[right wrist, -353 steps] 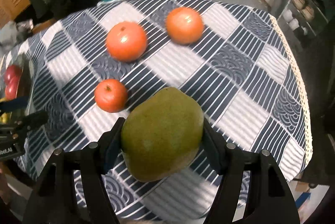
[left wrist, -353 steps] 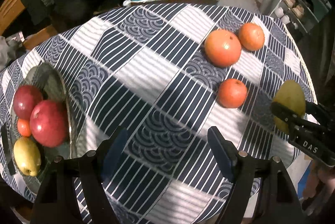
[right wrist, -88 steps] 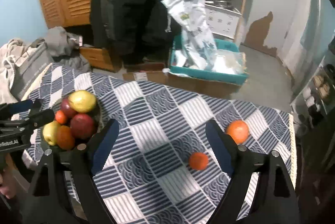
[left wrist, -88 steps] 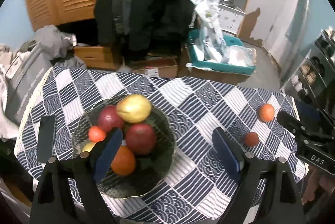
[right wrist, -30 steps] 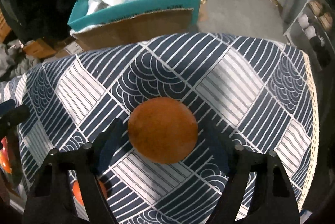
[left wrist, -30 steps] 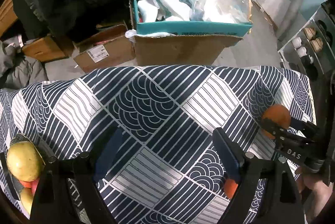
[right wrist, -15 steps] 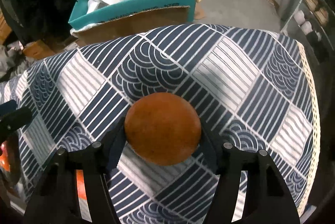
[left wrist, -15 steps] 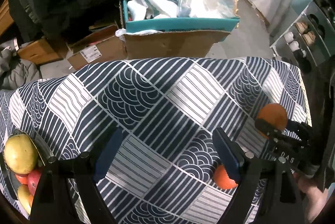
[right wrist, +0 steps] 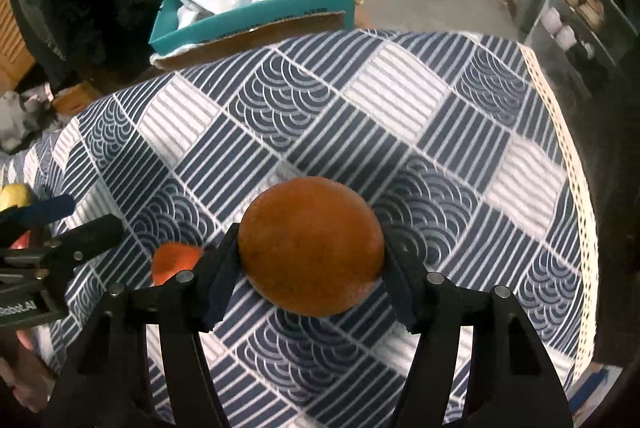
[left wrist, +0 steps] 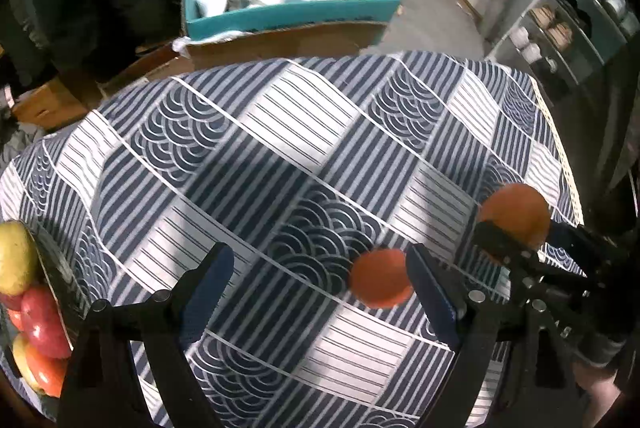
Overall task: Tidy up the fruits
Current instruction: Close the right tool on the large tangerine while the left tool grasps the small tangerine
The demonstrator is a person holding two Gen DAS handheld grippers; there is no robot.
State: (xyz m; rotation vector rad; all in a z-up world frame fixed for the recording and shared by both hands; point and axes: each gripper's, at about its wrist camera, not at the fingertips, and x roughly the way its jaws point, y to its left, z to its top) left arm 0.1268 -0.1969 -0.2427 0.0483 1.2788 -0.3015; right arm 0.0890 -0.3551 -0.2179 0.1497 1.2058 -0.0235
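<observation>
Orange and round, the large orange (right wrist: 311,246) sits clamped between the two black fingers of the right gripper (right wrist: 310,260), which press on its left and right sides; it is held above the blue and white patterned tablecloth (right wrist: 400,116). In the left wrist view the same orange (left wrist: 514,214) shows near the right edge of the table.

A smaller orange fruit (left wrist: 380,283) lies on the cloth just beside the inner face of the right finger of the left gripper (left wrist: 320,280). The jaws of this gripper stand wide apart and hold nothing.

At the far left edge a dark bowl (left wrist: 60,268) holds a yellow-green fruit (left wrist: 14,258) and red apples (left wrist: 42,322). Behind the table stands a teal box (left wrist: 296,14) with white bags inside.
</observation>
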